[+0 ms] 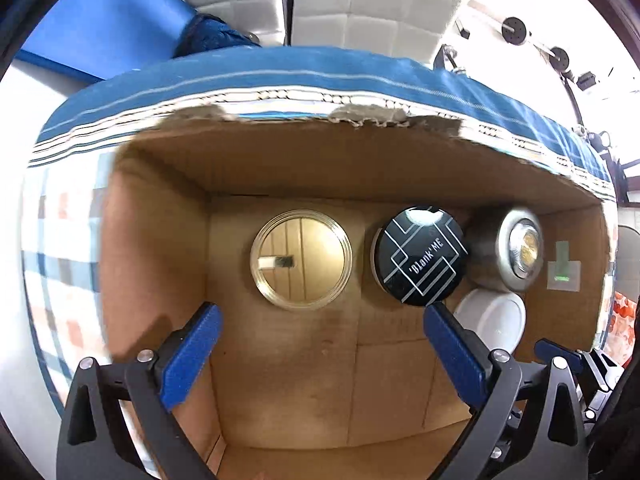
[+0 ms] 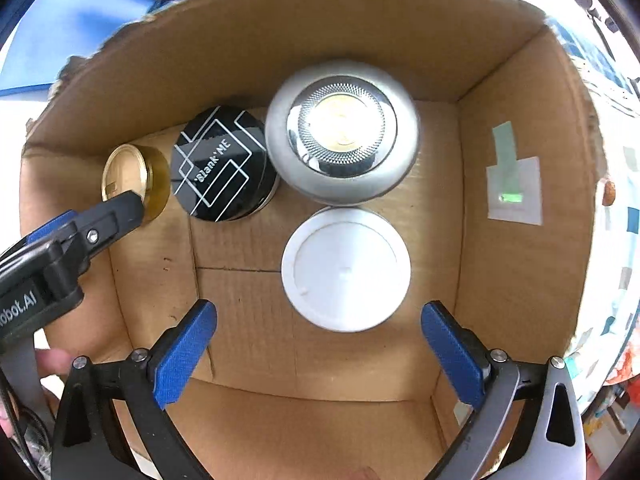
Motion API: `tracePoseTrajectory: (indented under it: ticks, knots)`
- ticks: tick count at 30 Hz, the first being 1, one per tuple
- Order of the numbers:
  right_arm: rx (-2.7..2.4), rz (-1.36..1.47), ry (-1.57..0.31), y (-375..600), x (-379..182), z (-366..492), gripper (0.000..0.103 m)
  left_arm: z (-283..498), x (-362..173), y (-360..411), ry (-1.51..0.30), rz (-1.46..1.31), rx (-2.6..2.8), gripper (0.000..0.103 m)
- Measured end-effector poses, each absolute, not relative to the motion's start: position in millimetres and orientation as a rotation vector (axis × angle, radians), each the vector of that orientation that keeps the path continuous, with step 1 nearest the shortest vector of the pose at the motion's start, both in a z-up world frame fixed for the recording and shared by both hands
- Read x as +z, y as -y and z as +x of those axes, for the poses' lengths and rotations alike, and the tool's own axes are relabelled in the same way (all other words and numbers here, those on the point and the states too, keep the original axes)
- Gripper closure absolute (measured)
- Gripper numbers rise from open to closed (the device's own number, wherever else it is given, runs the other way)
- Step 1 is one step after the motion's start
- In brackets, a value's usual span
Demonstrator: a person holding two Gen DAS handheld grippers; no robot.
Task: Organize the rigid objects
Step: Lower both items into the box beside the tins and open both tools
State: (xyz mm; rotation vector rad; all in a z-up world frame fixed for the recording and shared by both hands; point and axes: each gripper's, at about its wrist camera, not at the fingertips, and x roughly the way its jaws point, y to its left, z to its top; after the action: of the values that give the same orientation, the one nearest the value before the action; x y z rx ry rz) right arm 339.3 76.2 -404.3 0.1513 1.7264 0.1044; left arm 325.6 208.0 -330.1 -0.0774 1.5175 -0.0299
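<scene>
Four round things already sit in the box point(image 2: 500, 272): a clear jar point(image 1: 302, 259) straight ahead of the left gripper point(image 1: 320, 320), a black tin point(image 1: 420, 255) by its right finger, then a silver lamp point(image 2: 342, 132) and a white lid point(image 2: 346, 269) just ahead of the right gripper point(image 2: 318, 320). Both grippers hang released and hold nothing. Packing looks largely done; whether more waits outside, I cannot tell

A matt, rough cardboard box point(image 2: 500, 264) holds a glossy black lid point(image 2: 219, 164), a shiny metal puck light point(image 2: 342, 132), a smooth white plastic lid point(image 2: 346, 270) and a clear amber jar point(image 1: 302, 259).
</scene>
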Motion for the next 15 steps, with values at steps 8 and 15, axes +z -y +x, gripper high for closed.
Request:
tracePoseTrajectory:
  ticks: [8, 15]
  knots:
    - [0.138, 0.118, -1.662, -84, -356, 300, 0.000, 287, -285, -214, -1.429, -0.073, 0.010, 0.000]
    - [0.158, 0.090, -1.595, -70, -323, 273, 0.000, 254, -253, -226, -1.346, -0.072, 0.023, 0.000]
